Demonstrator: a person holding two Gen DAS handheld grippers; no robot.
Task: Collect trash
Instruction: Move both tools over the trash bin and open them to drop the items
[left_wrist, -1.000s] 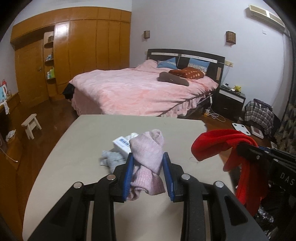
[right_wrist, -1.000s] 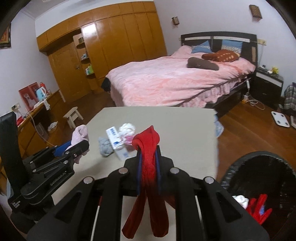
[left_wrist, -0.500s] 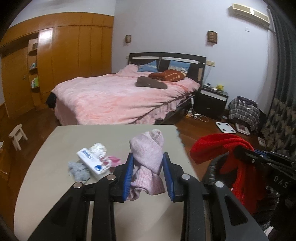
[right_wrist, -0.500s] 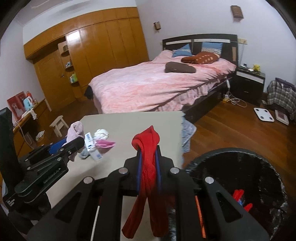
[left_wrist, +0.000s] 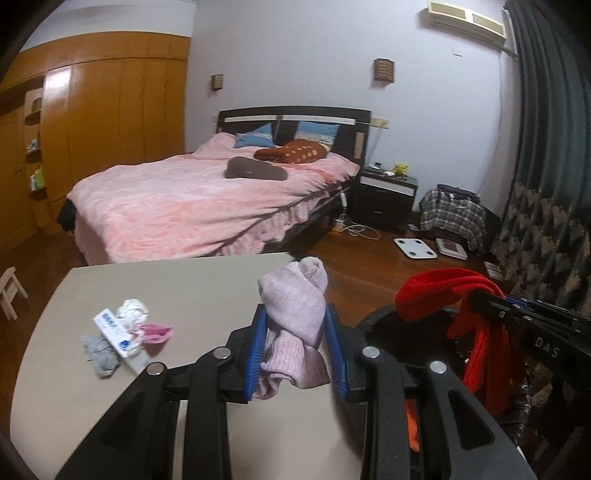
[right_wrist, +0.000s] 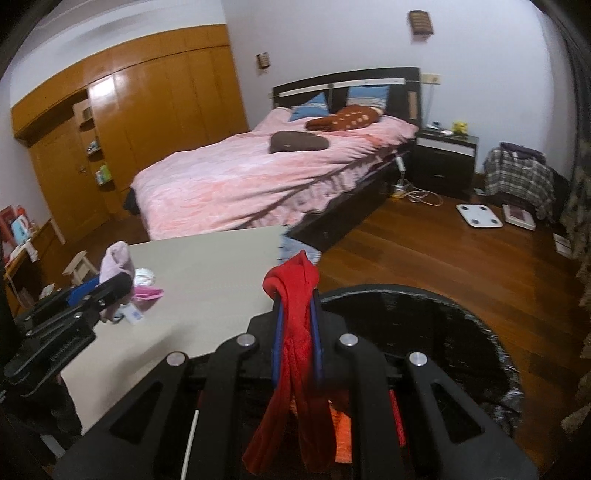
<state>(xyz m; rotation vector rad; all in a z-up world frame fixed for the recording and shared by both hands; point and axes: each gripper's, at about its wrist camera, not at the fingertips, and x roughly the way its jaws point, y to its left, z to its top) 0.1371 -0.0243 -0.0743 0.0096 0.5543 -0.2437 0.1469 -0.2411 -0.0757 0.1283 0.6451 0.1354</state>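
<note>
Broadly, the bed (left_wrist: 207, 199) with its pink cover fills the middle of both views, backed by the wooden wardrobe (left_wrist: 110, 110) at upper left. Below it the beige counter (left_wrist: 177, 288) spreads across the lower left of each frame, and wooden floor (right_wrist: 424, 251) runs off to the right.

Next in size, the black bin (right_wrist: 461, 332) sits at the lower right of the right wrist view, its round rim just beside the counter's right edge; something orange and red shows inside it, partly hidden by the claw. In the left wrist view its rim (left_wrist: 380, 321) peeks out at lower right.

At the bottom centre of the left wrist view, the left claw (left_wrist: 298, 345) is clenched on a pink sock (left_wrist: 295, 314), which bunches up above the blue pads and hangs below them, over the counter's right part. The right claw (right_wrist: 297, 328), at bottom centre of its own view, grips a red sock (right_wrist: 295, 295) that droops in two long tails over the bin's near rim. In the left wrist view the same red sock (left_wrist: 436, 291) hangs at right above the bin.

Smaller things lie together at the counter's left: a white box (left_wrist: 118, 338) with blue print, a grey sock (left_wrist: 99, 350) touching its left side, a crumpled white tissue (left_wrist: 133, 308) and a pink wrapper (left_wrist: 157, 330) just right of it.
</note>
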